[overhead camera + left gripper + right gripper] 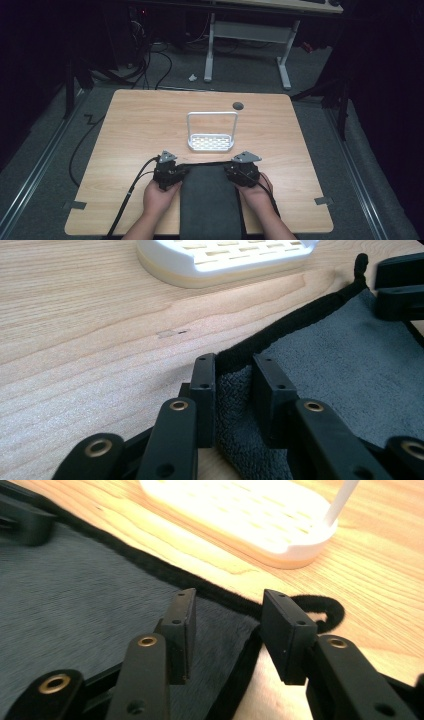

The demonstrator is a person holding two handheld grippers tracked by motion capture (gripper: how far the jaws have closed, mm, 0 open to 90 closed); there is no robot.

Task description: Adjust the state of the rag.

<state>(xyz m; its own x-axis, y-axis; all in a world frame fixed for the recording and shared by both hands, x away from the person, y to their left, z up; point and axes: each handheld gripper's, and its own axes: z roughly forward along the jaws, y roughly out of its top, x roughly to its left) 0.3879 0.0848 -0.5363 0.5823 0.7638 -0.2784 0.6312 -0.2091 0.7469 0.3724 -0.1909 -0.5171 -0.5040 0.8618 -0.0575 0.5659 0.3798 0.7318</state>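
Both black hand-held grippers, left hand-held gripper (234, 371) nipping and right hand-held gripper (227, 611) half open, sit at the soft grey cloth's (207, 197) 2 far corners, spreading it flat on the wooden desk (140, 120).

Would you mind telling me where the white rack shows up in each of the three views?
High view: white rack at table centre, beyond the grey towel.
Left gripper view: rack base along the top edge.
Right gripper view: base at top centre.
Shared landmark: the towel's black hem.
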